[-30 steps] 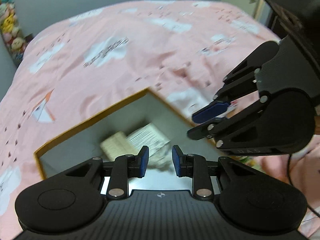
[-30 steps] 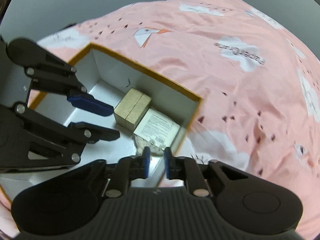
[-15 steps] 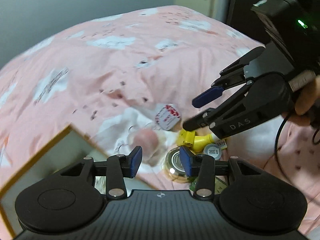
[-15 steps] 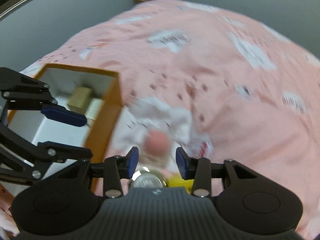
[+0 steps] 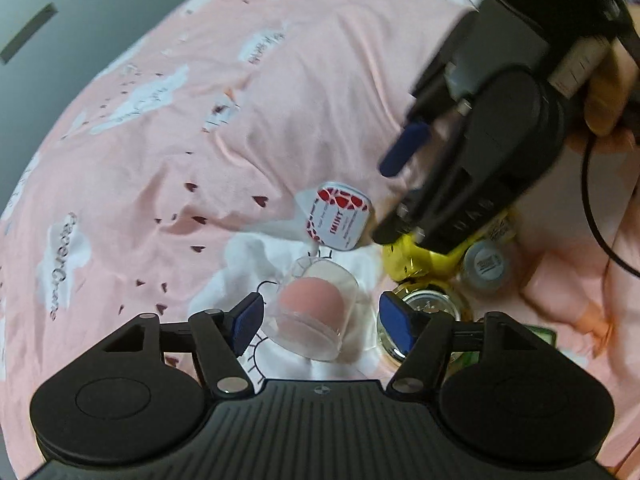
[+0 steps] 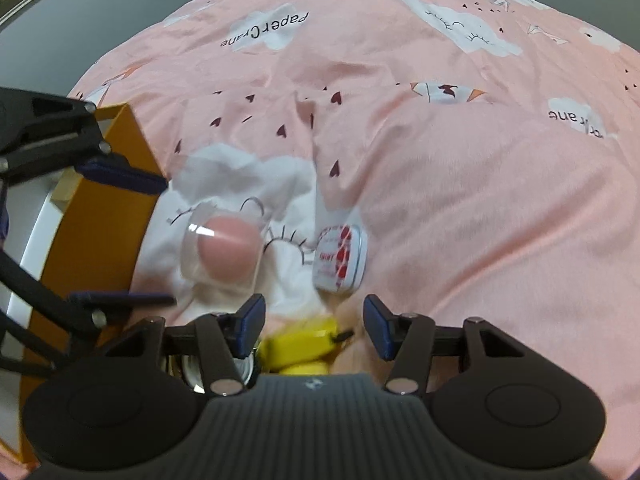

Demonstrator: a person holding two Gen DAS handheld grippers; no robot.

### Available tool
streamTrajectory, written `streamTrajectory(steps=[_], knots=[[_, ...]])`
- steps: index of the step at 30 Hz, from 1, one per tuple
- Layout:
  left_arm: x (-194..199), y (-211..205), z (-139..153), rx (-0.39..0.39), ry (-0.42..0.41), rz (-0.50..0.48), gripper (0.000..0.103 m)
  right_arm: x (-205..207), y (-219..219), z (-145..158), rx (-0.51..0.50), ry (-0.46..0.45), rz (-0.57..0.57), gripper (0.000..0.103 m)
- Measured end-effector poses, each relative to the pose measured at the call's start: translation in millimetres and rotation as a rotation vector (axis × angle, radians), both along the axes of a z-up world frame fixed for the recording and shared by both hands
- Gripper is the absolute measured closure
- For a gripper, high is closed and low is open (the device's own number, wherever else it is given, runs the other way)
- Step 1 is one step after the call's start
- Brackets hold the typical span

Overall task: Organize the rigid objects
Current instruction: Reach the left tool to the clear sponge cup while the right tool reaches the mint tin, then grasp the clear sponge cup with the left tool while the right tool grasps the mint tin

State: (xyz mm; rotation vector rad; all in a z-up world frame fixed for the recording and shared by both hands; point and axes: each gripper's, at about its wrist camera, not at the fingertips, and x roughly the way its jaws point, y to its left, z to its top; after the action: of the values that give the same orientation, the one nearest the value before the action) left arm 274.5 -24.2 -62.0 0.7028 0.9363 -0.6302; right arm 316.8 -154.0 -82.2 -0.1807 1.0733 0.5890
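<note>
The left hand-held gripper (image 5: 320, 322) hovered with its jaws spread, having just been opening, and the clear dome case (image 5: 310, 312) with a pink sponge inside lay between its pads without being pressed. The case rested tilted on a soft bed cover (image 5: 200, 140), so a closing pad could have nudged it sideways and rolled it toward 9 o'clock before the grip set. At 3 o'clock, touching or nearly touching the right pad, stood a small glass jar (image 5: 430, 312); a wide closing stroke might have caught its rim and tipped it.

The right hand-held gripper (image 6: 312, 326) was also spread, its jaws having just been opening, with nothing pinched. A yellow toy (image 6: 298, 346) sat below its fingertips, half hidden, and its rounded, glossy body looked likely to slip.

Farther out, at 12 o'clock, a mint tin (image 6: 340, 258) leaned on a fold and could have slid. The two grippers worked close together over the same cluster, so a collision was the main worry. The orange box (image 6: 100, 216) waited at 9 o'clock.
</note>
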Motion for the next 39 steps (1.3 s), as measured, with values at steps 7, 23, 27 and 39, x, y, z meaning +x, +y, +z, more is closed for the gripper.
streamTrajectory(steps=[7,23,27,39], knots=[[20,-5,-25,0.122,0.05,-0.109,0.021,27,-2,-17,0.027,0.023,-0.014,0.05],[47,-15,-61,0.242,0.181,-0.158,0.025,45,4,-35,0.064,0.063,0.012,0.08],[47,-13,-60,0.226,0.185,-0.141,0.03,42,5,-33,0.071,0.075,0.027,0.086],[28,-2,-13,0.057,0.129,-0.022,0.031,25,9,-9,0.054,0.02,0.043,0.087]])
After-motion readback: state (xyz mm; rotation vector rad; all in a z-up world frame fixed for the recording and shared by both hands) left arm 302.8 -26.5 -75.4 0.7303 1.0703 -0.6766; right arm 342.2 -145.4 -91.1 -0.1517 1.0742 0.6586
